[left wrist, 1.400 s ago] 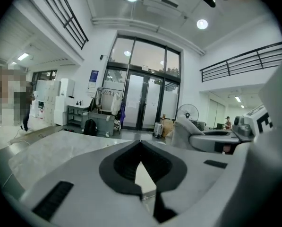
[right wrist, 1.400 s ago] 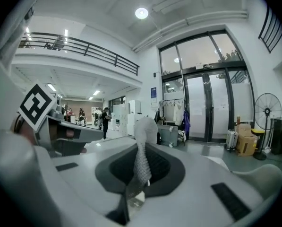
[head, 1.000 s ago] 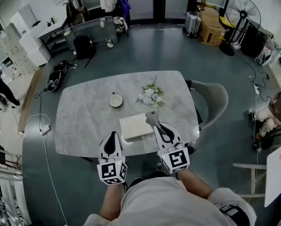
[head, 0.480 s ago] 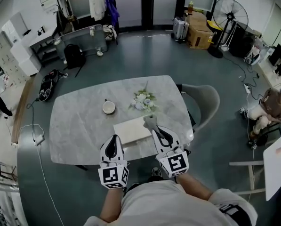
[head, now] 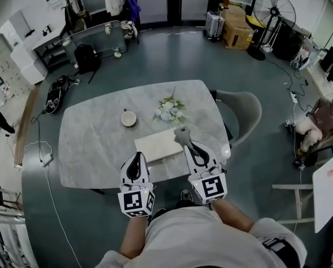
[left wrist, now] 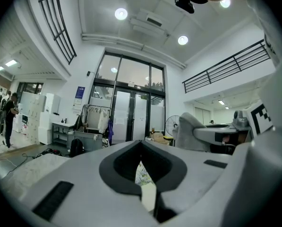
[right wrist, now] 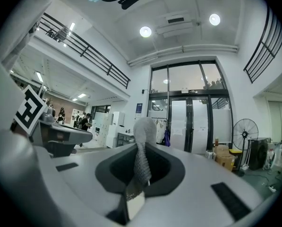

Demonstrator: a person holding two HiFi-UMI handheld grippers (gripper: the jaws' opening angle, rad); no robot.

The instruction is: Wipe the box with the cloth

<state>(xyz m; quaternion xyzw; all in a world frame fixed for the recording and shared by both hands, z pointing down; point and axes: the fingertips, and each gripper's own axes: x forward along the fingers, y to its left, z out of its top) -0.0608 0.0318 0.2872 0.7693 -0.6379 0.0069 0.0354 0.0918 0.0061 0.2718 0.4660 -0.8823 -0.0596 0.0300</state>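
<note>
A flat white box (head: pixel 157 145) lies near the front edge of the marble table (head: pixel 93 144). In the head view my right gripper (head: pixel 187 144) is shut on a grey cloth (head: pixel 181 134), which sticks up from the jaws over the box's right end. The right gripper view shows the cloth (right wrist: pixel 141 150) pinched in the right gripper (right wrist: pixel 140 174) and standing upright. My left gripper (head: pixel 135 163) hovers at the table's front edge, just left of the box. It is shut, with nothing between the jaws of the left gripper (left wrist: pixel 141 161).
A white cup (head: pixel 128 118) and a small bunch of flowers (head: pixel 168 110) sit on the table beyond the box. A grey chair (head: pixel 243 114) stands at the table's right side. Bags, cardboard boxes and a fan (head: pixel 275 10) stand on the floor farther off.
The head camera has shifted a little. Both grippers keep about the same place beside the box, and the right one still holds the cloth.
</note>
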